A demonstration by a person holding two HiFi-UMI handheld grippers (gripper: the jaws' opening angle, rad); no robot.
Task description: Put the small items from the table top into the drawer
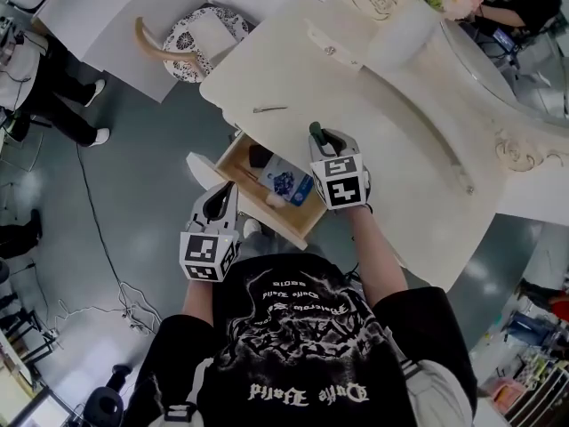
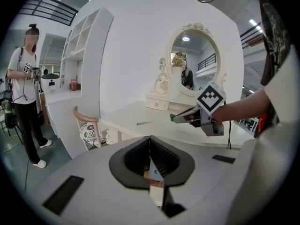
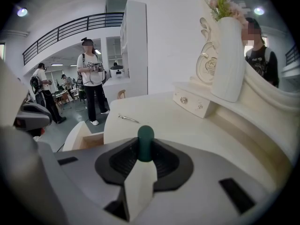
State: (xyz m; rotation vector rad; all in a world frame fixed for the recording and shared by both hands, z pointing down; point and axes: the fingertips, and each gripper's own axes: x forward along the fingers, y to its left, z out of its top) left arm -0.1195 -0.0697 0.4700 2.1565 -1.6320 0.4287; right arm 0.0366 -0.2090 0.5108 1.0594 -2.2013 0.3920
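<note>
A green-capped tube (image 3: pixel 146 139) is clamped in the half-closed right hand-held gripper (image 1: pixel 320 139) above the tabletop (image 1: pixel 400 158), poised for the open drawer (image 1: pixel 233 162) at 8 o'clock; the left hand-held gripper (image 1: pixel 224 196) is held shut and empty.

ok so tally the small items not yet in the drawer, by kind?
Slim metal piece, lying on the table top: 1
Green-tipped white tube, held in the right gripper: 1
Total: 2
</note>
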